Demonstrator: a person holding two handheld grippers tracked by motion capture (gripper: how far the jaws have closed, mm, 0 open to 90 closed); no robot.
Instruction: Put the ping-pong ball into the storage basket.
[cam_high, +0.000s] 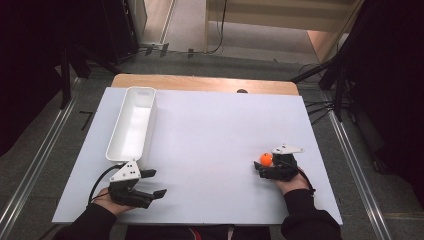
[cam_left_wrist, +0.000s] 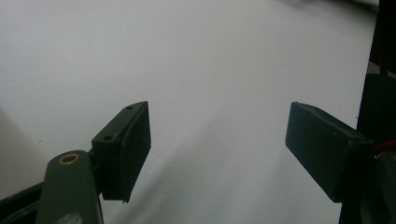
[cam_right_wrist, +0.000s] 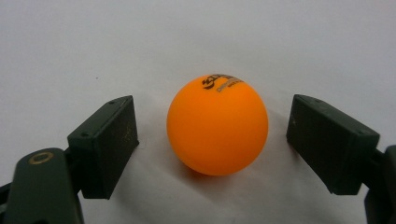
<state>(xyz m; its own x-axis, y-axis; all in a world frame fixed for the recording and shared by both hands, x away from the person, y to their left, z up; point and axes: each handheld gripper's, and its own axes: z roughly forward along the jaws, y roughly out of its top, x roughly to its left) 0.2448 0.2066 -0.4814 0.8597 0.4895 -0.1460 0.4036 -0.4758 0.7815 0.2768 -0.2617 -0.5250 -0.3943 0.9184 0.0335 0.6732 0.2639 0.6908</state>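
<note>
An orange ping-pong ball (cam_high: 266, 159) with dark print rests on the white table top (cam_high: 210, 130) at the near right. My right gripper (cam_high: 264, 166) is open around it. In the right gripper view the ball (cam_right_wrist: 217, 125) sits between the two black pads (cam_right_wrist: 109, 140) with a gap on each side, touching neither. My left gripper (cam_high: 155, 183) lies low at the near left, open, pointing right. Between its pads (cam_left_wrist: 128, 144) in the left gripper view there is nothing but bare white surface (cam_left_wrist: 210, 70).
A long white bin (cam_high: 150, 125) stands along the left side of the table, its near end just behind my left gripper. A wooden edge (cam_high: 200, 82) shows at the back of the table. Dark stands and cables flank the table on the floor.
</note>
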